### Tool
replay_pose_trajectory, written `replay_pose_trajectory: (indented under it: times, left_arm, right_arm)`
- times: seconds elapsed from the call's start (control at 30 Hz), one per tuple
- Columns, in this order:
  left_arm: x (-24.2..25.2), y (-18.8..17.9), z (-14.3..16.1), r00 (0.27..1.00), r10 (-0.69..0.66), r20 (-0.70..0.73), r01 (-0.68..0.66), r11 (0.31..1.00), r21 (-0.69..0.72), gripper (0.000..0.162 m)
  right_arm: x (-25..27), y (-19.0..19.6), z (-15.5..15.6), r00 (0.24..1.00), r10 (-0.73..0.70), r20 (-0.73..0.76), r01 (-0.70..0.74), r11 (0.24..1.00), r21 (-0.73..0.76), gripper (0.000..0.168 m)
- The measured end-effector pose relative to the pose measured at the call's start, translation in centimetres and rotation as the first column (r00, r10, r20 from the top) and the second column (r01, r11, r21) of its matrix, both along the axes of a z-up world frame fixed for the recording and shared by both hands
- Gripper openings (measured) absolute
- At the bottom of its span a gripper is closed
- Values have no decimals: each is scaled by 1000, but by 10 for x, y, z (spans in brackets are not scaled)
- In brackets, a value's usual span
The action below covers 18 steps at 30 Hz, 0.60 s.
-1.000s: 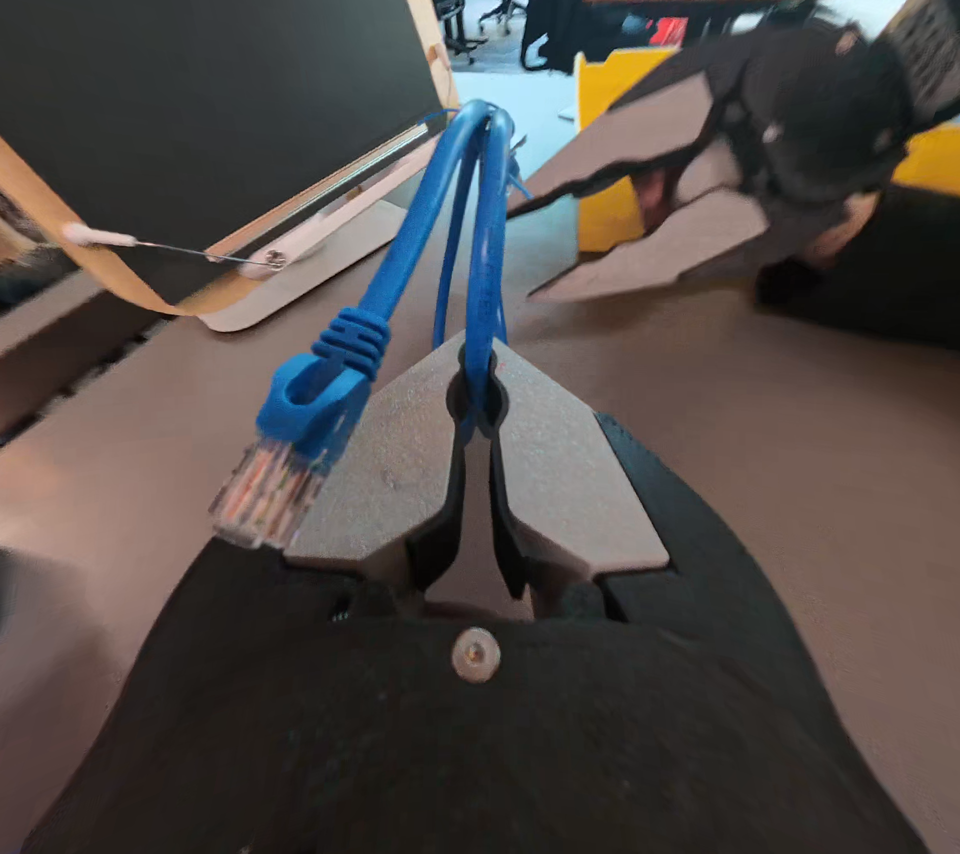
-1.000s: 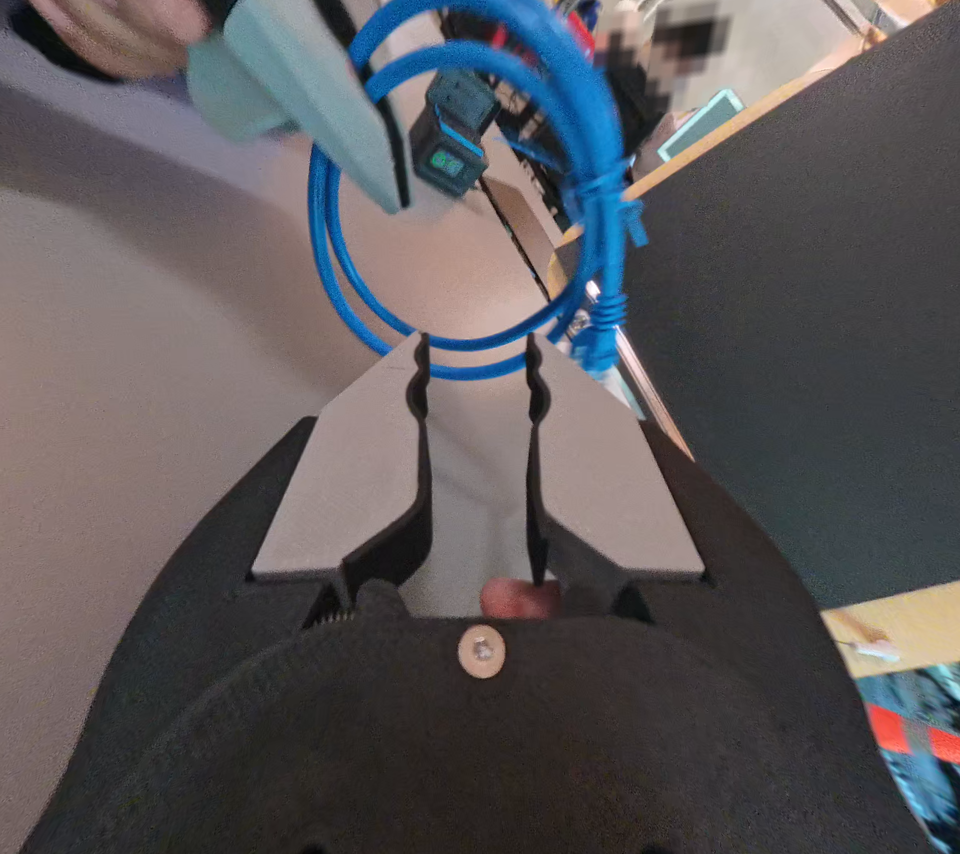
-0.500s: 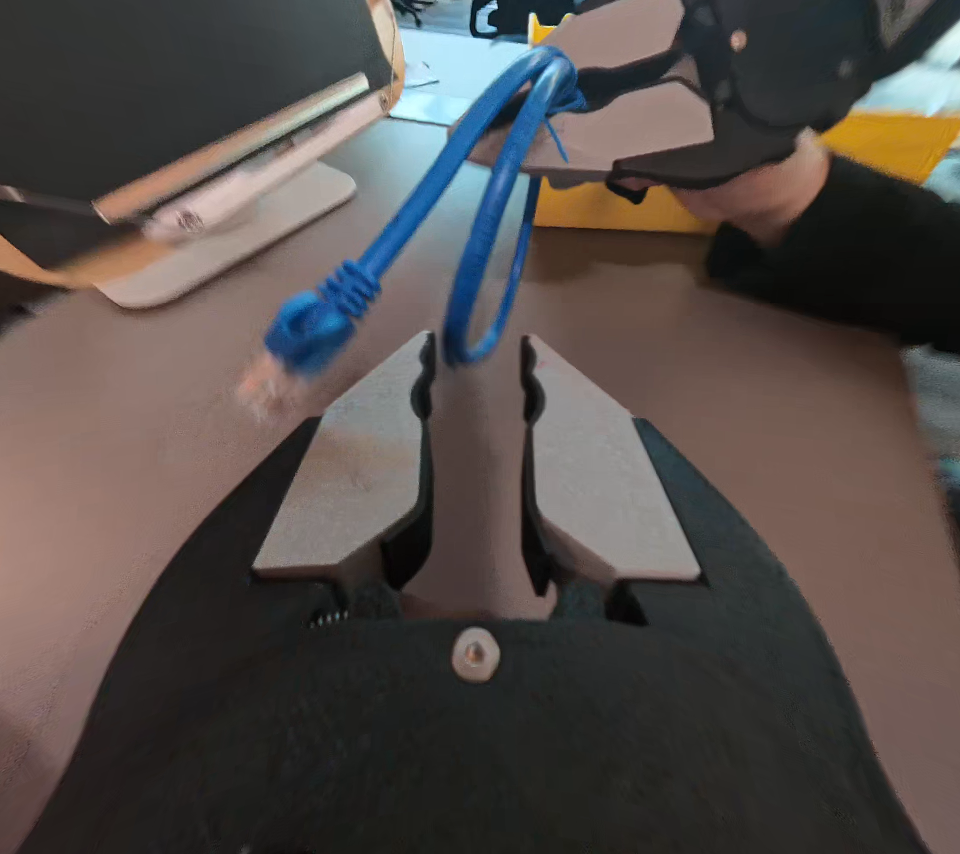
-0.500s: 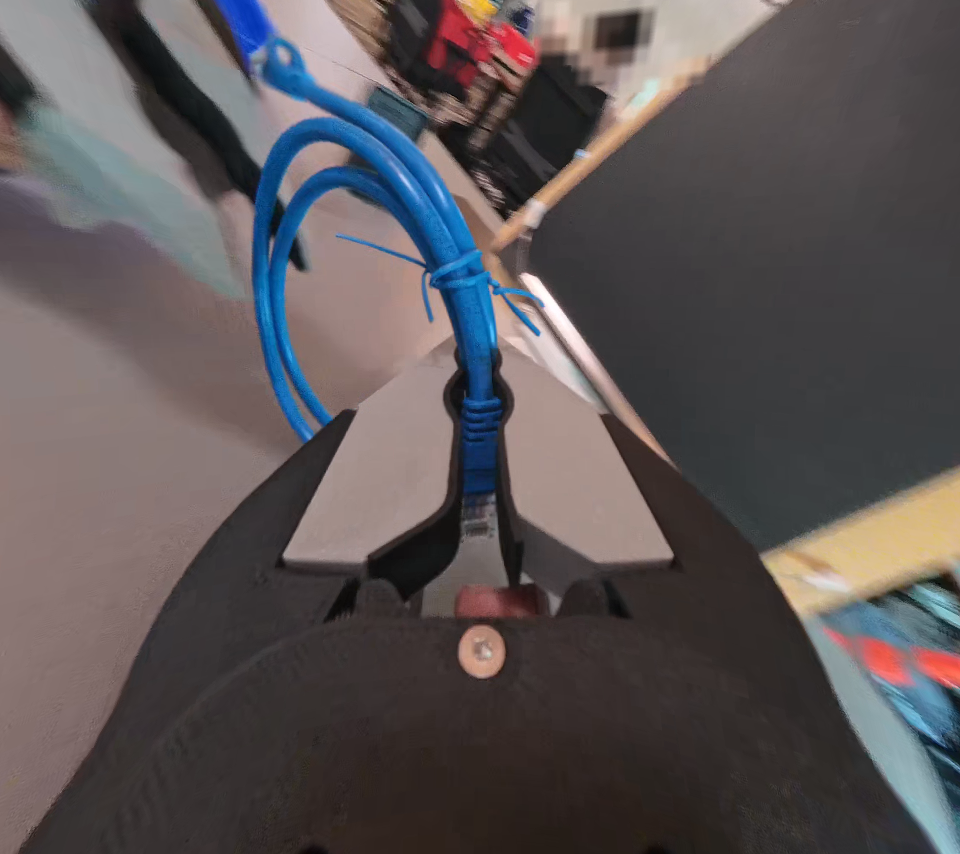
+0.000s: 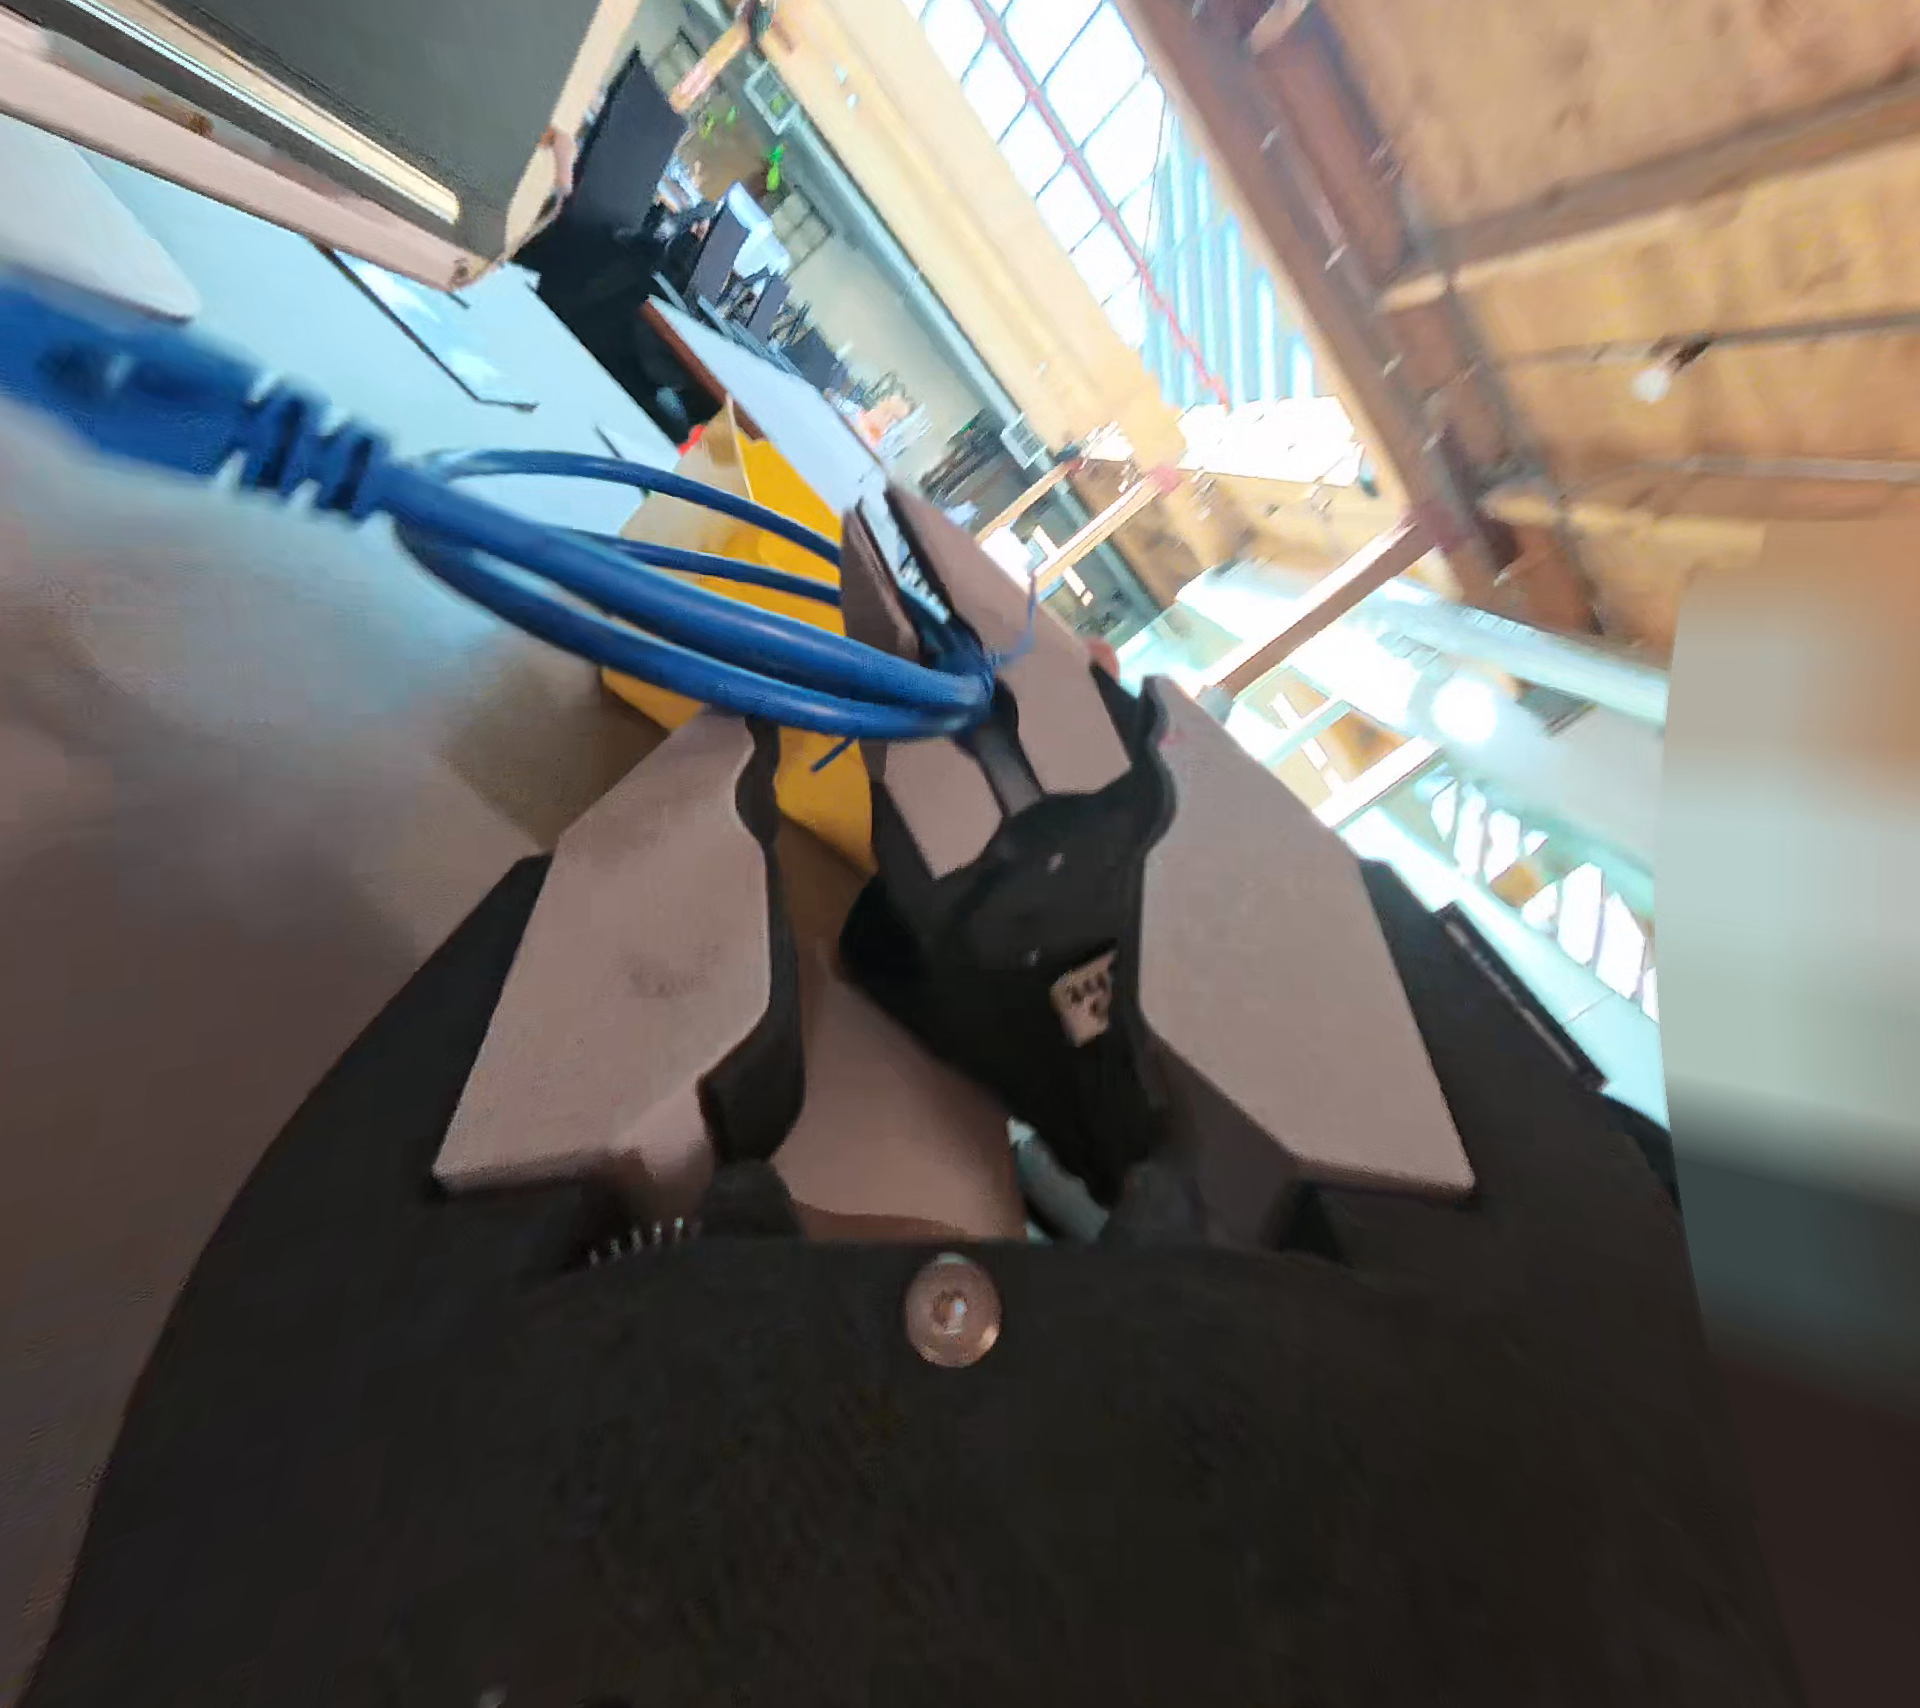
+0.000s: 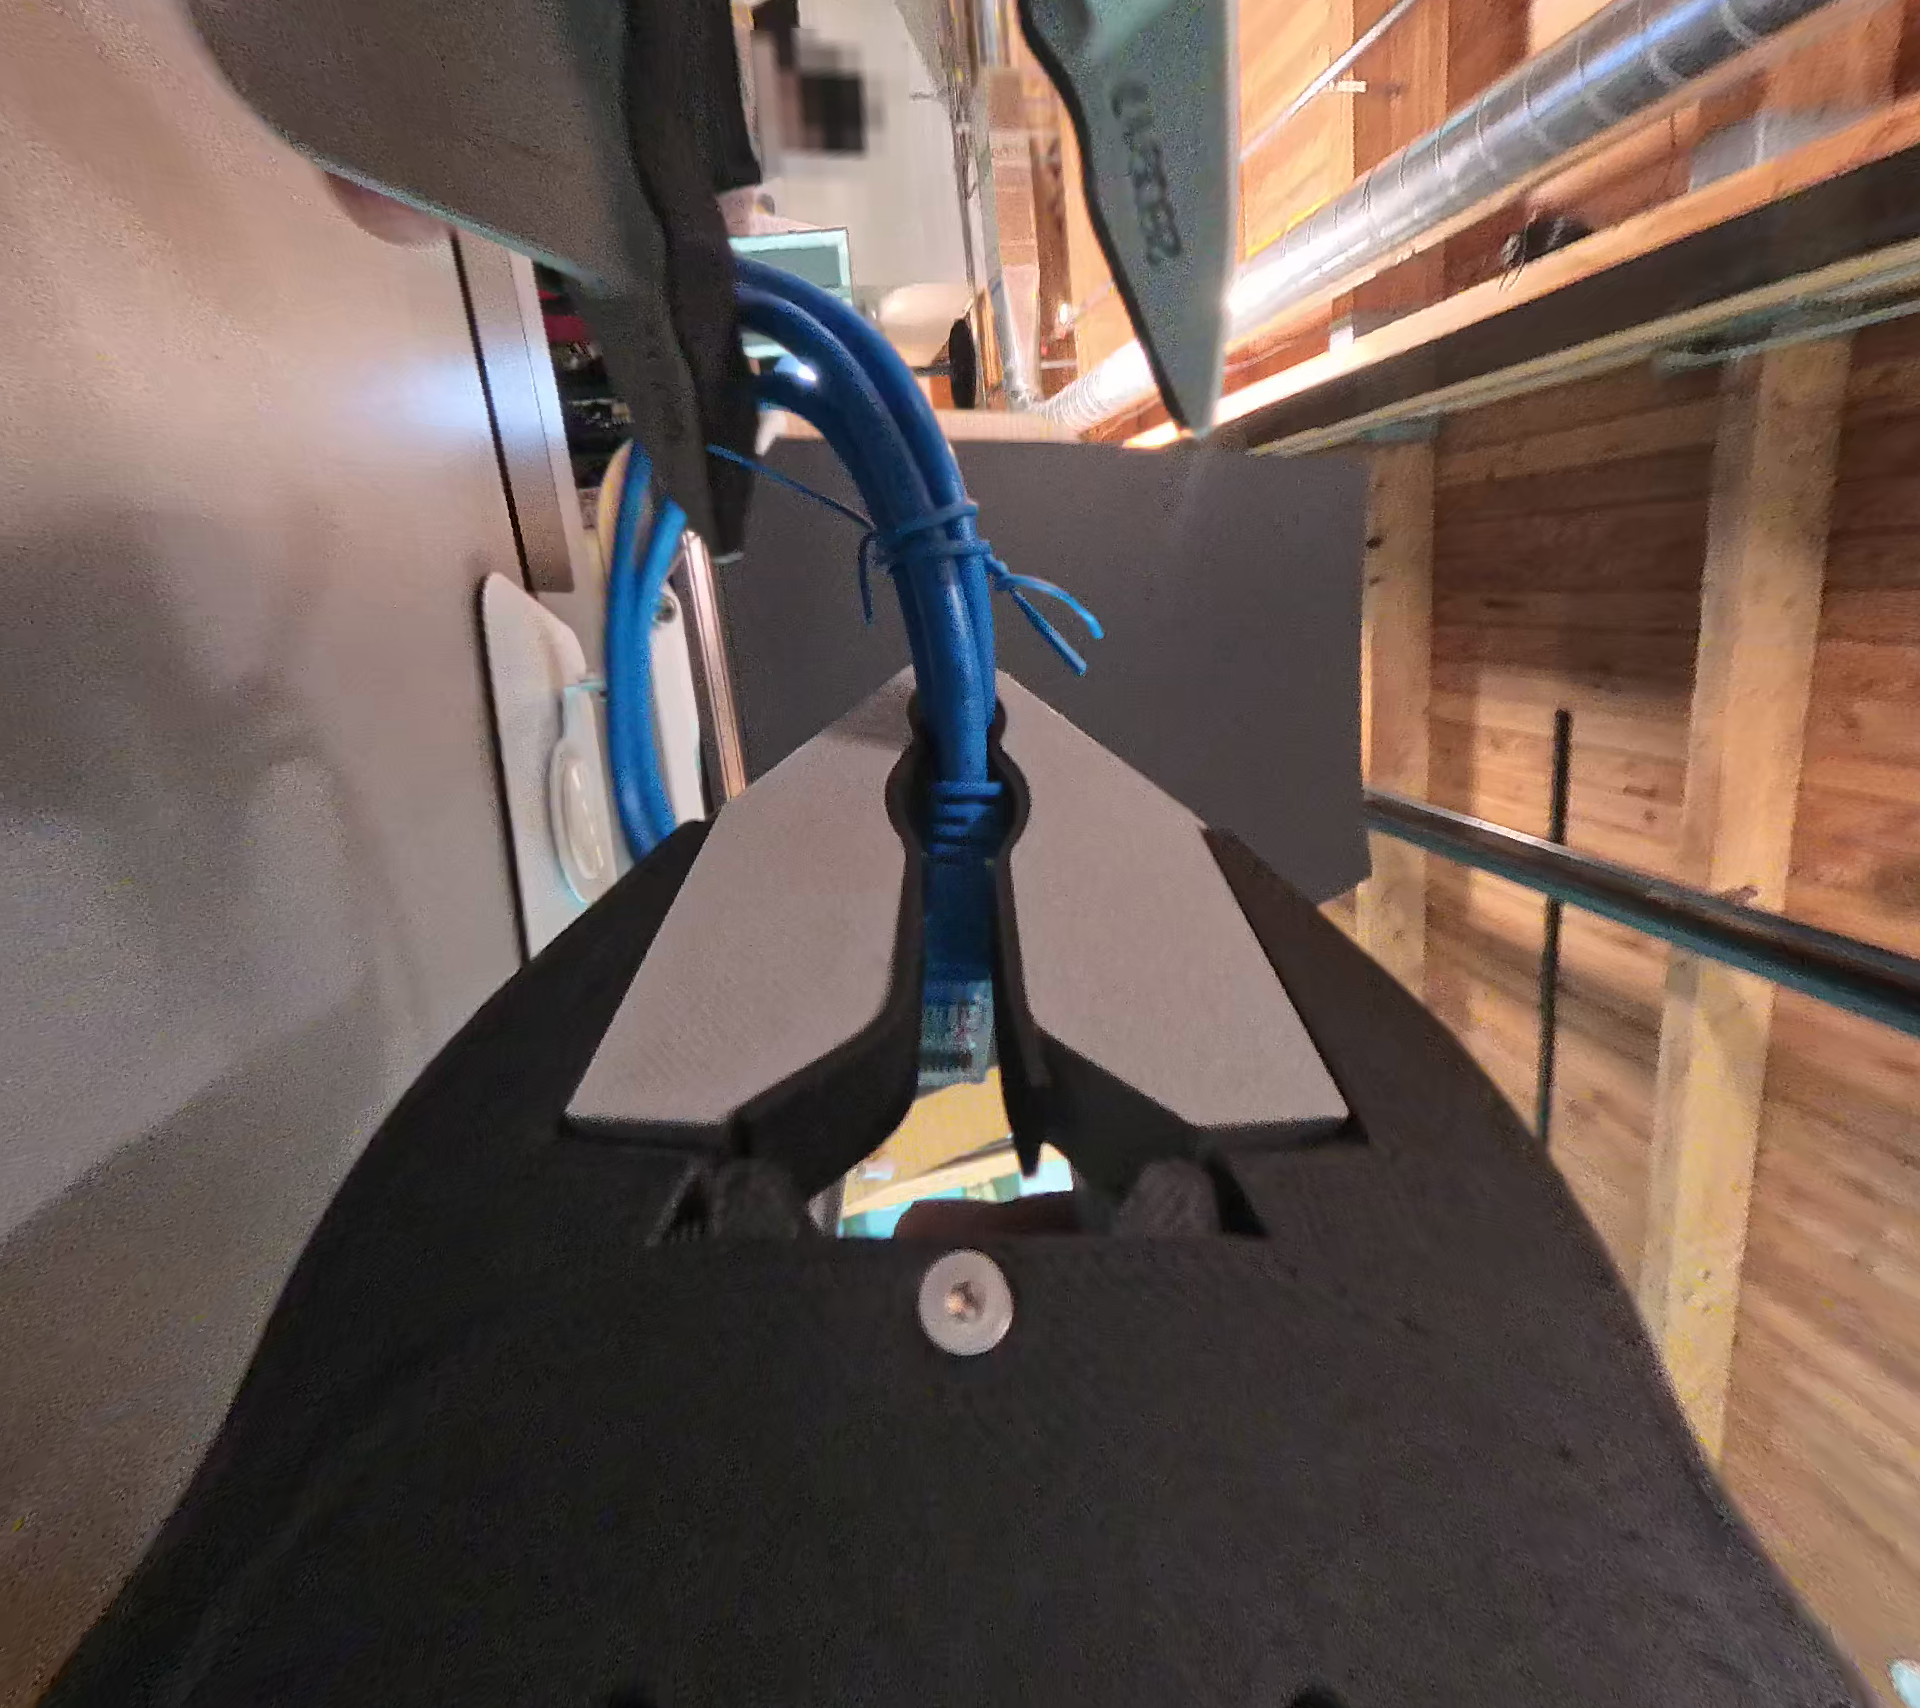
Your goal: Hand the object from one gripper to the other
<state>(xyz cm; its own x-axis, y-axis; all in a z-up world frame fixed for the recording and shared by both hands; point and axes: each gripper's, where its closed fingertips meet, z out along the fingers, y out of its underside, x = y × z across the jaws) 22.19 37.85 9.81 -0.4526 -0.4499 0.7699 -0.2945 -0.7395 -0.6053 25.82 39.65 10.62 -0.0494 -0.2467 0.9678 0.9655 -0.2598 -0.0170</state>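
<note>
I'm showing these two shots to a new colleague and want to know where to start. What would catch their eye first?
The blue cable, coiled and tied with a thin twist tie, stands out at the centre of the right wrist view. The right hand-held gripper is shut on its bundled end, with one plug between the fingers. In the left wrist view the left hand-held gripper is open, and the loops run left to a blurred plug.

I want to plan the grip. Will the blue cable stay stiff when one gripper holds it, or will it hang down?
The blue cable probably flops: its loops curve away from the right gripper, which is shut on it. The twist tie likely keeps the loops bundled. It seems light, since one narrow pinch carries it.
</note>
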Motion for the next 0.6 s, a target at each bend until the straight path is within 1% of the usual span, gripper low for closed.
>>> replay_pose_trajectory:
  times: [0.03,0.07,0.1,0.17,0.23,0.27,0.3,0.33,0.37,0.47,0.5,0.53,0.57,0.6]
  left_arm:
    - [0,6,0,1000,16,0,-16,999,-29,57]
    - [2,11,-5,999,40,-16,-40,999,-19,41]
    - [3,14,-10,998,63,-26,-63,998,16,31]
    - [2,16,-8,997,77,-17,-76,996,55,23]
    - [-1,18,-5,995,103,7,-103,986,129,15]
    - [-2,20,-5,991,130,15,-130,973,192,12]
    - [-3,24,-6,987,161,22,-161,948,274,9]
    - [-4,27,-9,981,194,29,-190,907,376,9]
    - [-5,29,-12,977,211,37,-203,855,478,9]
    - [-10,30,-30,975,222,23,-169,670,722,8]
    - [-11,25,-34,980,196,33,-147,609,779,9]
    - [-14,17,-37,987,152,45,-122,547,828,9]
    - [-17,7,-41,994,95,49,-90,498,863,9]
    - [-20,-2,-46,999,46,25,-43,477,878,9]
  right_arm:
    - [-6,1,-2,1000,10,23,-10,1000,-7,3]
    - [-12,1,-2,999,22,41,-21,1000,-10,3]
    - [-17,2,-3,998,31,49,-31,999,-14,3]
    - [-20,4,-9,999,36,16,-35,998,-47,4]
    - [-20,8,-26,995,51,-81,-62,988,-139,14]
    - [-21,10,-39,983,61,-175,-97,974,-206,20]
    - [-24,11,-52,953,78,-292,-160,951,-266,28]
    - [-30,9,-61,909,102,-405,-239,921,-306,30]
    - [-34,6,-64,862,121,-492,-306,898,-315,30]
    - [-26,-2,-42,736,167,-656,-398,891,-220,30]
    - [-23,-4,-34,681,183,-709,-423,889,-176,32]
    - [-18,-6,-28,626,193,-755,-442,886,-140,37]
    - [-14,-7,-25,587,190,-787,-451,884,-123,46]
    - [-8,-8,-24,578,176,-797,-445,887,-127,54]
